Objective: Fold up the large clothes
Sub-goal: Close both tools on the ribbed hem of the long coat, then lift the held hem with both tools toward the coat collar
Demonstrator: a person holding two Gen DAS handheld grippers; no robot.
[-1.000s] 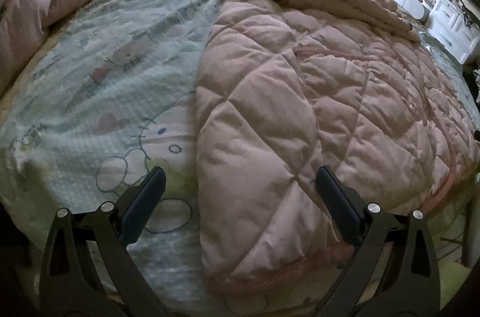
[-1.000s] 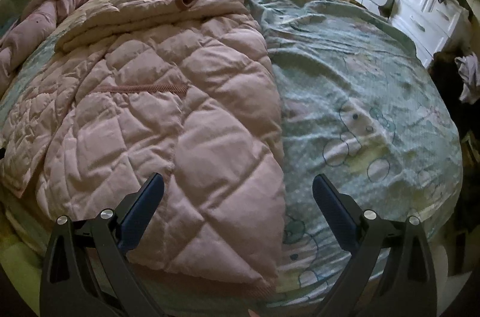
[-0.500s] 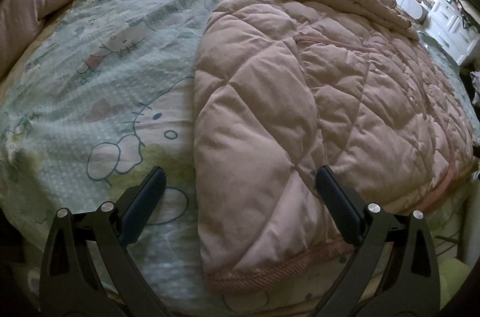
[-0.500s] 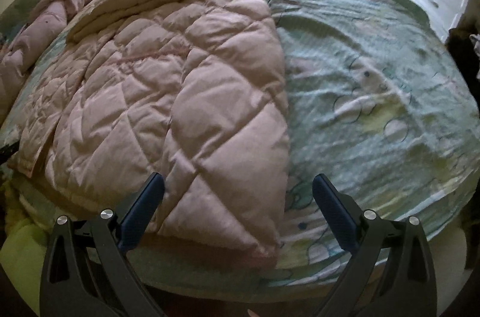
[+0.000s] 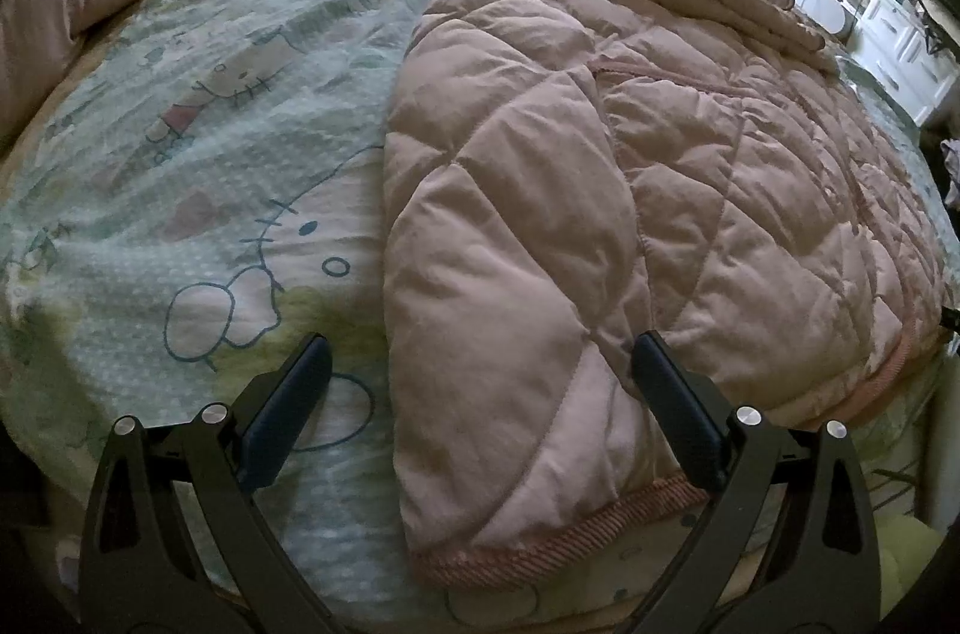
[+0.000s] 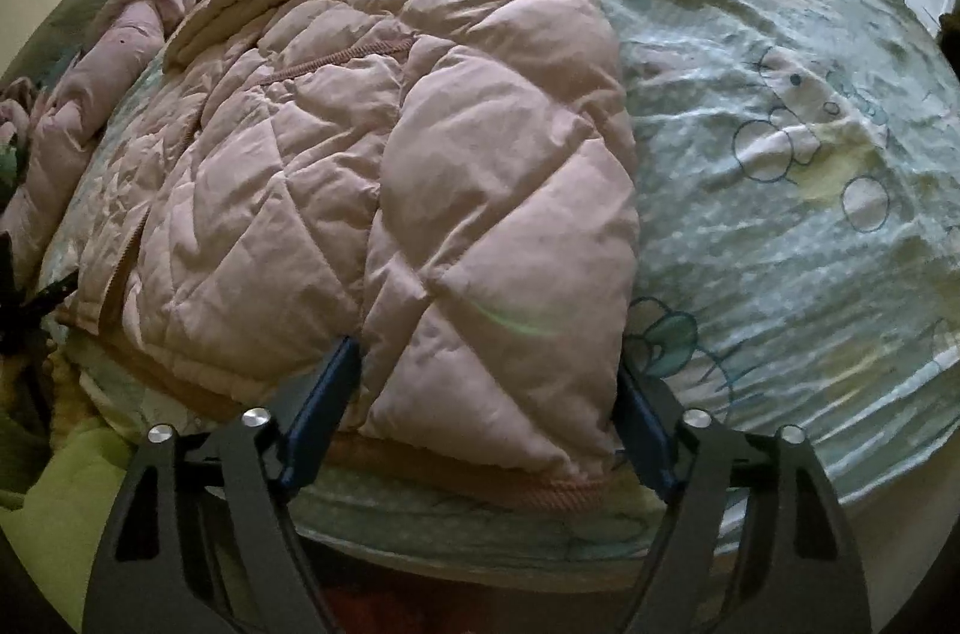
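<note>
Fingers of both grippers spread wide at the hem corners of a pink quilted jacket.
Right gripper (image 6: 483,388) straddles one ribbed corner, left gripper (image 5: 480,385) the other; the jacket (image 5: 630,190) lies flat on the cartoon-print bedsheet (image 5: 198,142), seemingly readied for lifting the hem into a fold.

Left gripper (image 5: 477,364) is spread wide, fingers low and level — right gripper (image 6: 486,370) equally wide, its fingertips seemingly partly hidden.

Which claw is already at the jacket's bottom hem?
The right claw: its fingers straddle the quilted pink jacket hem corner. The left claw sits higher, half over the bedsheet.
</note>
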